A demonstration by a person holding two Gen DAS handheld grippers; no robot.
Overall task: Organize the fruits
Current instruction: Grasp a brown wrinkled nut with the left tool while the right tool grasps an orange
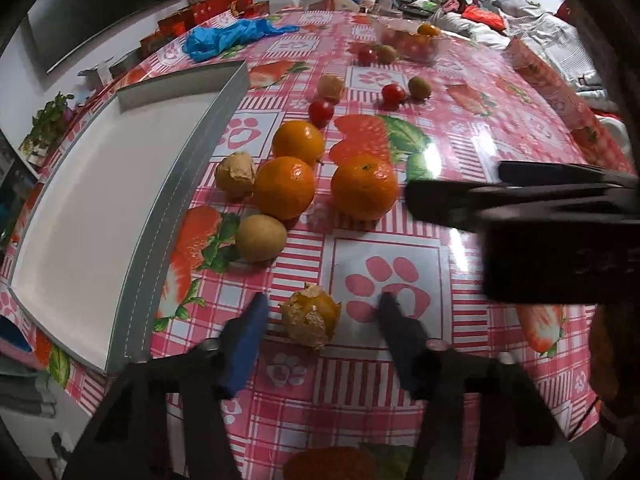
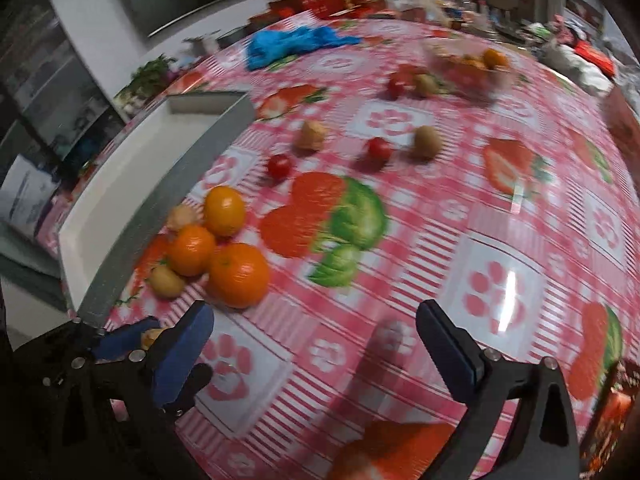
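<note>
- My left hand-held gripper (image 1: 320, 312) points down at the worktop (image 1: 460, 216); its jaws stand partly open, and a husked fruit (image 1: 310, 316) with a torn papery shell over orange flesh sits between the blue pads. I see gaps on both sides, so the pads are not pressing on it.
- My right hand-held gripper (image 2: 312, 320) has its jaws wide apart over bare cloth, with nothing between them; that view is smeared by motion.
- The worktop wears a glossy pink-and-white checked oilcloth printed with paw marks and strawberries.
- Just past the left pads lies a smooth, oval, tan fruit (image 1: 261, 238).
- Beyond it three round mandarins (image 1: 285, 188) with dimpled orange skin sit close together, two of them touching, the third (image 1: 364, 186) slightly apart to the right.
- A second husked fruit (image 1: 235, 174), dry and wrinkled, rests beside the mandarins, next to the tray wall.
- The tray (image 1: 172, 216) lies along the left: rectangular, with grey stitched sides and a white floor, and no fruit in it.
- Farther off small shiny red tomatoes (image 1: 321, 113) and more tan fruits (image 1: 420, 87) are scattered singly.
- Near the far edge a clear plastic tub (image 1: 412, 46) holds red and orange fruit; which kinds I cannot tell.
- A crumpled blue plastic bag (image 1: 224, 38) lies at the back left.
</note>
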